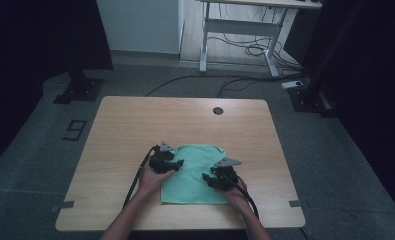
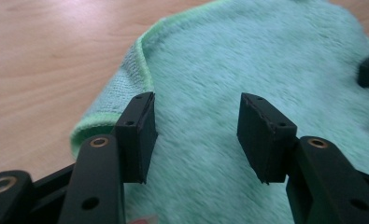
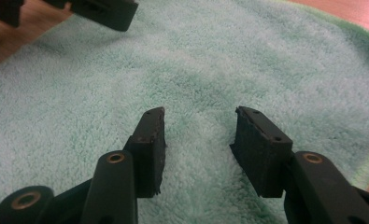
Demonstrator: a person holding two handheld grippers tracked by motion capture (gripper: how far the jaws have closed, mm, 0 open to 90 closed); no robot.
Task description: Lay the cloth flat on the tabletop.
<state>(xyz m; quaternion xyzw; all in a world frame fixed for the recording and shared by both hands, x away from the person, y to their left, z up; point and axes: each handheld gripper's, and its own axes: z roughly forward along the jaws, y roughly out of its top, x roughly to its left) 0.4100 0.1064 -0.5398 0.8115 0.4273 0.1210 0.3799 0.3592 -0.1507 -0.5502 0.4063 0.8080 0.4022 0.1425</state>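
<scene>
A mint-green towel [image 1: 195, 172] lies flat on the wooden table [image 1: 135, 125], near its front edge. My left gripper [image 1: 177, 164] hovers low over the towel's left side. Its jaws [image 2: 196, 135] stand open with only cloth [image 2: 247, 56] beneath them and nothing between the pads. The towel's left border [image 2: 126, 79] is rolled up into a fold beside the left jaw. My right gripper [image 1: 207, 178] is over the towel's right half, open [image 3: 198, 144] just above the pile [image 3: 196, 60]. The two grippers point toward each other across the towel.
A round cable hole [image 1: 218, 110] sits near the table's far edge. Bare wood surrounds the towel on every side. Beyond the table are a white desk frame [image 1: 240, 30], floor cables [image 1: 195, 80] and dark stand bases [image 1: 80, 90].
</scene>
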